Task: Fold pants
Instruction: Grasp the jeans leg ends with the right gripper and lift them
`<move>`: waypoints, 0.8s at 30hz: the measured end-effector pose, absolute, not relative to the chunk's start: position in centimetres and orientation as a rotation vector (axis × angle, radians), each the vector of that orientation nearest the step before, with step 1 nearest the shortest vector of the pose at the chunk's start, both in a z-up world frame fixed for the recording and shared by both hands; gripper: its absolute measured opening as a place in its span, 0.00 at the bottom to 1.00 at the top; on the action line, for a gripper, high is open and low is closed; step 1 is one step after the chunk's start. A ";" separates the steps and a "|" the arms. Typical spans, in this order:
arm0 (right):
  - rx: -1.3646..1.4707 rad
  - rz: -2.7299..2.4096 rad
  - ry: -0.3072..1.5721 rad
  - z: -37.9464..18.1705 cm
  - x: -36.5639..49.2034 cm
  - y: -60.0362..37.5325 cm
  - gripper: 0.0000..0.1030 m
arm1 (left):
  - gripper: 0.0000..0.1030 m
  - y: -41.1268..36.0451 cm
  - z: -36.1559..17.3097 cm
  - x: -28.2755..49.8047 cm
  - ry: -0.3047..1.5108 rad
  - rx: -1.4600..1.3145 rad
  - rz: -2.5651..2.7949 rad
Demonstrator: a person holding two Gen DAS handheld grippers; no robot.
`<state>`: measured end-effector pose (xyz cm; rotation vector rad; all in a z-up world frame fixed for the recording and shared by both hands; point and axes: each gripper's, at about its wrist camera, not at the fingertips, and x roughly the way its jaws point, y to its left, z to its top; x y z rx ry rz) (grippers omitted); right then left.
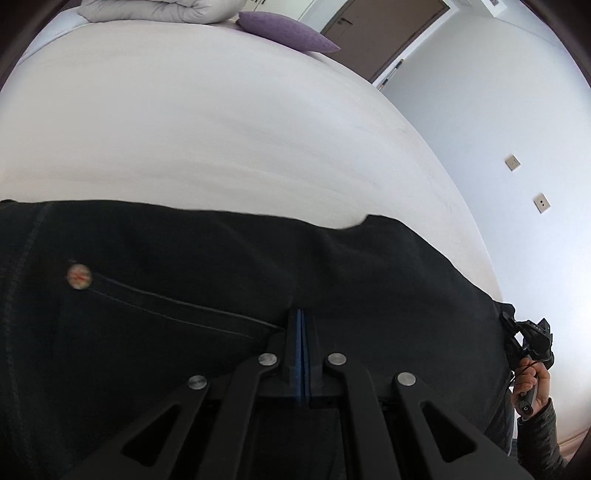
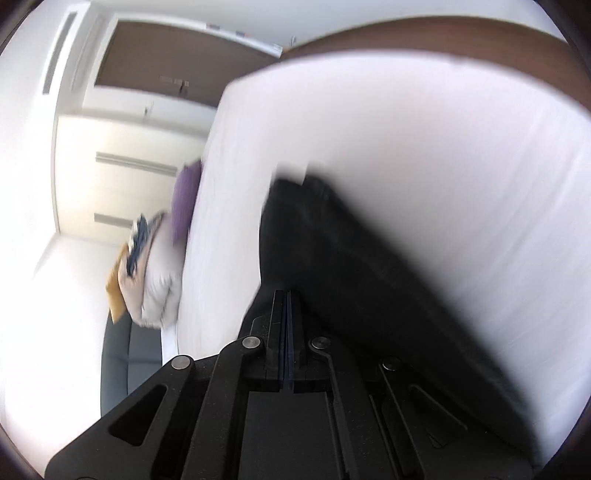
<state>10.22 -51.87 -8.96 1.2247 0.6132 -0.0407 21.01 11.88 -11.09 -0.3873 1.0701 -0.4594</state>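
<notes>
Pants (image 1: 258, 288) pinched at two points, stretched over the bed (image 1: 221, 129).

Left gripper (image 1: 302, 314) has its fingers pressed together on the dark cloth near the pocket seam; right gripper (image 2: 287, 295) looks likewise closed on an edge of the pants, though blur hides the contact. To do this well, I judge, keep both grips level and the cloth taut, then lay it flat. Counted: one pants, two grippers, one rivet (image 1: 78, 276), one purple pillow (image 1: 288, 29), one folded duvet (image 1: 159, 9).
</notes>
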 end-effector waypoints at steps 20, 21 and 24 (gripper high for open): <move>1.169 0.325 0.929 -11.8 25.5 -24.8 0.00 | 0.03 -3.8 -12.0 25.2 1.086 -0.421 -0.632; 1.198 0.329 0.894 -12.0 25.6 -25.9 0.00 | 0.03 -3.2 -12.5 26.0 1.088 -0.477 -0.636; 1.171 0.209 0.788 -10.8 25.0 -31.9 0.00 | 0.04 -0.8 -13.2 27.2 1.082 -0.540 -0.608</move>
